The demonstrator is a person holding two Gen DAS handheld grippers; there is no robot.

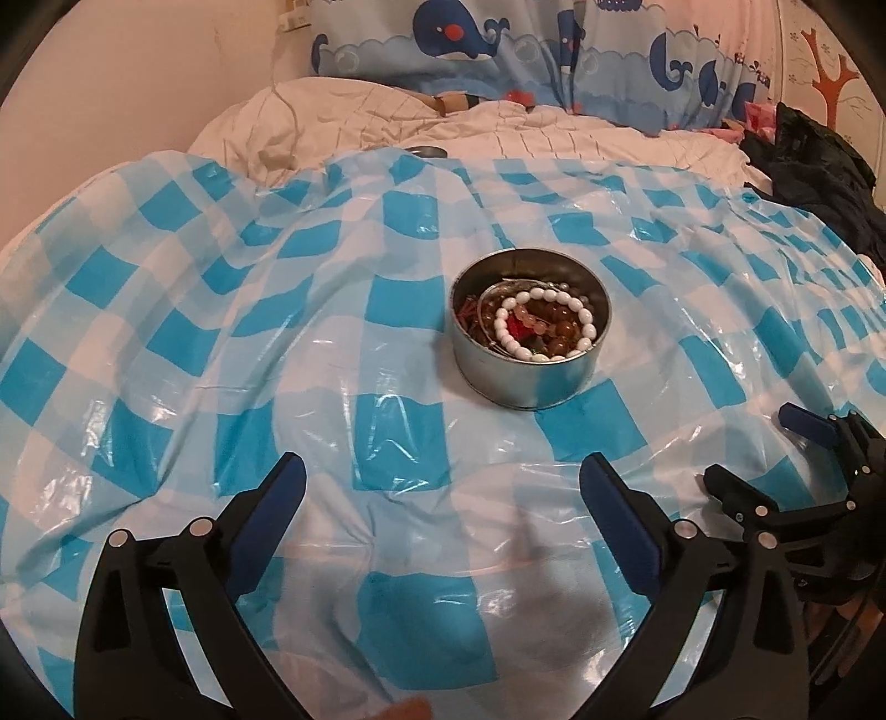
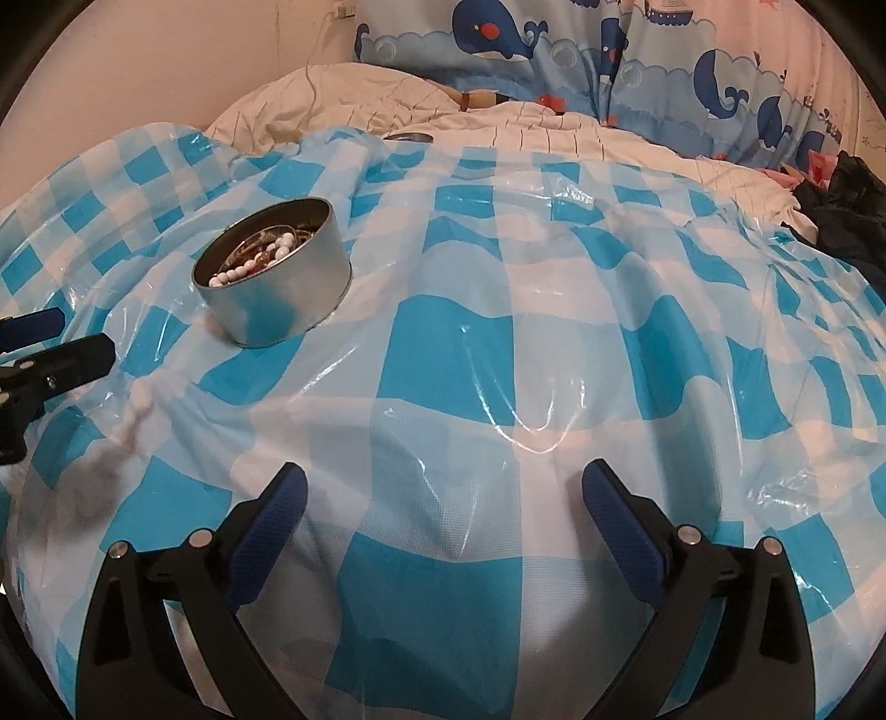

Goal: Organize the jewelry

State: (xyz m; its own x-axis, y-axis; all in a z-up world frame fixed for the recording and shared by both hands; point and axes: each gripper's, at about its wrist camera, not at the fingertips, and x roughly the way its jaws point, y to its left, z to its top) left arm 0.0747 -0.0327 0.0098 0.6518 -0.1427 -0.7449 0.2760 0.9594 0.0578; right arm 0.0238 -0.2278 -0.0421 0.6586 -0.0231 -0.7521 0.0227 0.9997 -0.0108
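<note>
One round metal tin (image 1: 529, 332) is seen standing upright on a blue-and-white checked plastic sheet (image 1: 221, 343) spread over a bed. It is filled with jewelry: a white bead bracelet (image 1: 545, 324) lies on top, ringed around amber and reddish beads, with a thin metal bangle and red strands beneath. No lid is on the tin.

Relative to the left gripper (image 1: 443, 487), the tin is placed ahead and slightly to the right of the gap between the jaws, well apart from both fingertips. The jaws are spread wide and nothing is held between them; only the sheet is seen through the gap. Relative to the right gripper (image 2: 443, 487), the tin (image 2: 274, 271) is found far off to the upper left, nowhere near the jaws, which are likewise spread wide and empty over the sheet.

No brand or legible writing is made out on the tin. A small patch of print on the sheet is visible in the right wrist view, but it is too blurred to be read.

Whale-patterned bedding (image 1: 498, 50) and a white quilt (image 1: 387, 122) are shown behind in both views, along with a small round metal object (image 1: 425, 151) at the sheet's far edge. The contents of the tin are shown far more clearly in the left wrist view, where a tree decal (image 1: 830, 72) on the wall is also seen. Each view catches the other gripper at its edge
</note>
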